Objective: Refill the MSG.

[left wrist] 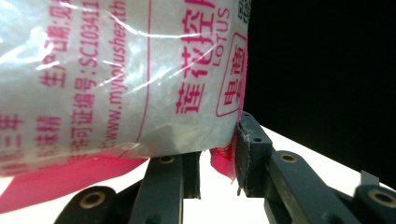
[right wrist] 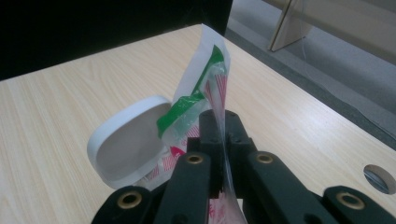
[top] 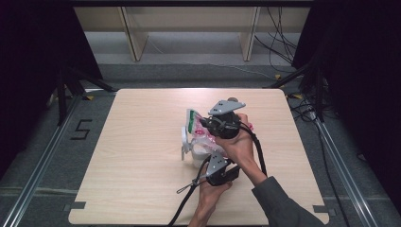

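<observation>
Plastic bag with pink print and a green strip along its top, held up off the desk around the middle, a little toward the right edge. Top edge with the green strip pinched flat between the pressed-together jaws of the right gripper, film rising above the pads. Lower pink-edged corner of the bag caught in the left gripper, jaws part closed, right pad against the film; grip of the left pad hard to tell. White oval container just beside the bag, tilted, open side showing, on the side toward the left edge. Both hands close together, near the front edge.
</observation>
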Demonstrator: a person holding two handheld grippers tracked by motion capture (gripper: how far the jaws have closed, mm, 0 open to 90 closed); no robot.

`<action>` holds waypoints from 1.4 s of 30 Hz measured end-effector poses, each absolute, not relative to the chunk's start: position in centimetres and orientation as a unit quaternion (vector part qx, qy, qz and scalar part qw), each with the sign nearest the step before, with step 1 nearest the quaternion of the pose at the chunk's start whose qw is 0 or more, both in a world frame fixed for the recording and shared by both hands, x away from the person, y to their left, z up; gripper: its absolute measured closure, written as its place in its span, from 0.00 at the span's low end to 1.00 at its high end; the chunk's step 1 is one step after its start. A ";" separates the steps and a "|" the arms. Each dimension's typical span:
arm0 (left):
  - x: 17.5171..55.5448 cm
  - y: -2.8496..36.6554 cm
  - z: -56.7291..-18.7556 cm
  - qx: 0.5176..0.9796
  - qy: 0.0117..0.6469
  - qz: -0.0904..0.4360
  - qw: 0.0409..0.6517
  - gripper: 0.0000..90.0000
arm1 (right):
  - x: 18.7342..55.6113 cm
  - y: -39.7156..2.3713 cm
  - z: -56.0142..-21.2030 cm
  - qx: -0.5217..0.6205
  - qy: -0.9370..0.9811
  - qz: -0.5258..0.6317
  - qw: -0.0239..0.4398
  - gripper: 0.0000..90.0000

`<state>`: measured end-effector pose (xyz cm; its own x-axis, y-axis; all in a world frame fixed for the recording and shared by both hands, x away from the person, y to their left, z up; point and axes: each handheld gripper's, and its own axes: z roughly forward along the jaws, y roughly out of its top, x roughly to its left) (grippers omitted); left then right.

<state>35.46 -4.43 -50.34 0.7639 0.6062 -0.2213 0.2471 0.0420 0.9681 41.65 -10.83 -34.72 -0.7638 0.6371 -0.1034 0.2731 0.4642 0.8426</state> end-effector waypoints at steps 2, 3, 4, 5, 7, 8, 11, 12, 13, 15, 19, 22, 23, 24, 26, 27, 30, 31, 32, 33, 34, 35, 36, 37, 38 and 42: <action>35.5 -4.4 -50.3 0.679 0.312 0.140 0.649 0.81 | 41.7 -10.7 -34.7 0.271 0.836 0.433 0.201 1.00; 35.5 -4.4 -50.3 0.679 0.311 0.142 0.650 0.81 | 41.6 -10.8 -34.6 0.275 0.830 0.439 0.207 0.99; 35.5 -4.4 -50.3 0.678 0.312 0.141 0.651 0.81 | 41.6 -10.8 -34.6 0.280 0.827 0.442 0.206 0.99; 35.5 -4.4 -50.3 0.678 0.313 0.139 0.650 0.81 | 41.6 -10.8 -34.6 0.280 0.828 0.441 0.203 0.99; 35.4 -4.5 -50.3 0.676 0.313 0.139 0.652 0.81 | 41.5 -10.7 -34.7 0.280 0.832 0.435 0.199 0.99; 35.4 -4.4 -50.3 0.678 0.311 0.141 0.651 0.81 | 41.7 -10.8 -34.7 0.266 0.834 0.436 0.210 0.99; 35.4 -4.4 -50.3 0.680 0.310 0.140 0.649 0.81 | 41.7 -10.8 -34.7 0.280 0.826 0.442 0.209 0.99; 35.4 -4.5 -50.3 0.681 0.311 0.141 0.648 0.81 | 41.7 -10.8 -34.8 0.281 0.829 0.437 0.207 0.99; 35.4 -4.5 -50.3 0.680 0.310 0.140 0.650 0.81 | 41.7 -10.8 -34.8 0.281 0.828 0.438 0.209 0.99; 35.4 -4.5 -50.3 0.676 0.312 0.140 0.652 0.81 | 41.8 -11.0 -34.6 0.277 0.830 0.439 0.205 0.99; 35.4 -4.5 -50.3 0.676 0.312 0.140 0.653 0.82 | 41.8 -10.8 -34.8 0.284 0.827 0.438 0.208 0.99; 35.4 -4.4 -50.3 0.681 0.311 0.141 0.648 0.82 | 41.9 -10.9 -34.8 0.277 0.828 0.440 0.208 0.99; 35.4 -4.4 -50.3 0.680 0.312 0.141 0.649 0.82 | 41.8 -10.8 -34.9 0.282 0.827 0.439 0.208 0.99; 35.4 -4.5 -50.3 0.676 0.313 0.138 0.653 0.82 | 41.8 -10.8 -34.8 0.277 0.835 0.431 0.201 0.99; 35.3 -4.4 -50.2 0.677 0.313 0.140 0.652 0.82 | 41.9 -10.9 -34.7 0.277 0.831 0.436 0.208 0.99; 35.5 -4.5 -50.3 0.676 0.307 0.139 0.655 0.82 | 41.9 -10.9 -34.7 0.274 0.830 0.437 0.210 0.99; 35.3 -4.4 -50.2 0.675 0.315 0.141 0.652 0.82 | 41.9 -10.6 -34.9 0.281 0.831 0.433 0.209 0.99; 35.3 -4.3 -50.1 0.676 0.312 0.143 0.652 0.82 | 41.9 -10.7 -34.8 0.279 0.829 0.436 0.211 0.99; 35.3 -4.3 -50.1 0.676 0.313 0.142 0.652 0.82 | 41.9 -10.7 -34.7 0.283 0.826 0.441 0.207 0.99; 35.3 -4.3 -50.2 0.676 0.313 0.139 0.652 0.82 | 41.9 -10.8 -34.7 0.283 0.828 0.440 0.205 0.99; 35.3 -4.4 -50.2 0.678 0.313 0.140 0.650 0.82 | 41.9 -10.6 -34.9 0.280 0.831 0.433 0.208 0.99; 35.3 -4.4 -50.2 0.680 0.313 0.143 0.648 0.82 | 41.9 -10.5 -35.0 0.281 0.833 0.430 0.207 0.99; 35.2 -4.4 -50.2 0.676 0.318 0.143 0.649 0.82 | 41.9 -10.5 -35.0 0.279 0.834 0.426 0.211 0.99; 35.3 -4.4 -50.2 0.675 0.314 0.141 0.653 0.82 | 41.9 -10.5 -34.9 0.279 0.834 0.427 0.213 0.99; 35.3 -4.3 -50.2 0.675 0.316 0.142 0.652 0.82 | 42.0 -10.5 -35.0 0.280 0.828 0.435 0.216 0.99; 35.3 -4.4 -50.2 0.675 0.313 0.142 0.653 0.82 | 41.9 -10.4 -34.9 0.282 0.831 0.430 0.213 0.99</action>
